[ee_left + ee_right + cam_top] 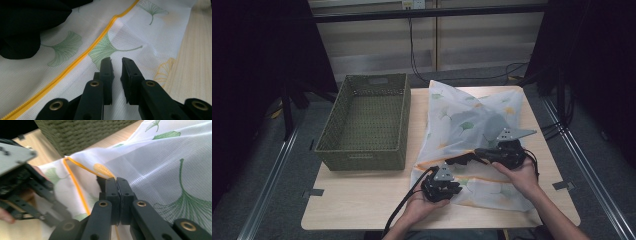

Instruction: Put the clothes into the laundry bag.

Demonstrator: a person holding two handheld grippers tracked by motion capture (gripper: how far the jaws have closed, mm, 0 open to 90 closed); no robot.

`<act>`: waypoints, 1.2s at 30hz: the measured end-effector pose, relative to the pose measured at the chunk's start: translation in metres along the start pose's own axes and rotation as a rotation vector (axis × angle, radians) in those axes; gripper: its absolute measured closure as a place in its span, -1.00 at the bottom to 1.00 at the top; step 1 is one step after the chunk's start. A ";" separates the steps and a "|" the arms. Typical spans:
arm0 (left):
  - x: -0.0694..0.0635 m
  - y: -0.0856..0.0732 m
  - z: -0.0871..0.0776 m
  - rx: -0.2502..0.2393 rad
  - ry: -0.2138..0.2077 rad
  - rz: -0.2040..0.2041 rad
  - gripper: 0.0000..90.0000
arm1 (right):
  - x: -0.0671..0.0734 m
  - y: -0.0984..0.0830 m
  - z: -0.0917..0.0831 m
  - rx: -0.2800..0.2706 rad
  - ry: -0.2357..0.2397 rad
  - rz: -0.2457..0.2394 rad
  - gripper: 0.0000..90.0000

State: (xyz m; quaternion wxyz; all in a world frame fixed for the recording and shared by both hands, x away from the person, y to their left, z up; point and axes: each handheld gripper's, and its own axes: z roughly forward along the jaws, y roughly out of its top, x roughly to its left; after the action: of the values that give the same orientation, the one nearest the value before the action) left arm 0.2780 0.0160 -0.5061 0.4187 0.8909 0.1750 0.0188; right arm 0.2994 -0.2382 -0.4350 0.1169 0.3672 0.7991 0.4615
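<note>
- Left tongs [116, 67] slightly apart, nothing pinched, tips just over the mesh laundry bag [462, 125] beside its yellow zipper [75, 63].
- Right tongs [116, 186] shut tight on the zipper seam, mesh lifted there.
- Bag likely light, limp, slippery; best gripped at the zipper edge.
- Beyond both tongs, rest of the bag draped on the counter [362, 200], dark cloth inside; green basket [367, 125] farther left.

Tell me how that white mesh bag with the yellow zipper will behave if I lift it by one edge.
Probably floppy: the white mesh bag lies creased and bunched. Likely light itself, as its weave looks thin and see-through, though dark contents inside may drag it down. The right hand-held gripper is shut at the yellow zipper, so the pinched cloth would likely tent up.
</note>
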 end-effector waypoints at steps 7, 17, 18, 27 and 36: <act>0.000 0.000 0.000 -0.004 0.002 0.001 0.76 | 0.011 -0.003 -0.014 -0.025 0.030 0.009 0.98; -0.002 0.000 0.001 -0.009 0.016 -0.006 0.76 | 0.015 -0.028 -0.006 0.065 0.046 0.026 0.90; -0.003 0.000 0.001 -0.013 0.019 -0.012 0.76 | 0.014 -0.029 -0.005 0.076 0.044 0.020 0.88; -0.007 0.005 0.008 -0.009 0.007 0.006 0.75 | 0.010 -0.035 0.003 0.116 0.015 0.014 0.82; -0.008 0.020 0.020 0.026 -0.023 0.014 0.55 | 0.000 -0.039 0.004 0.119 -0.035 0.033 0.69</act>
State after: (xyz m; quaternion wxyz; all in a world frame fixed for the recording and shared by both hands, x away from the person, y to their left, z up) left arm 0.2800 -0.0135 -0.5030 0.4089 0.8977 0.1641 0.0093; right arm 0.2827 -0.2471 -0.4689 0.1012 0.3948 0.8166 0.4086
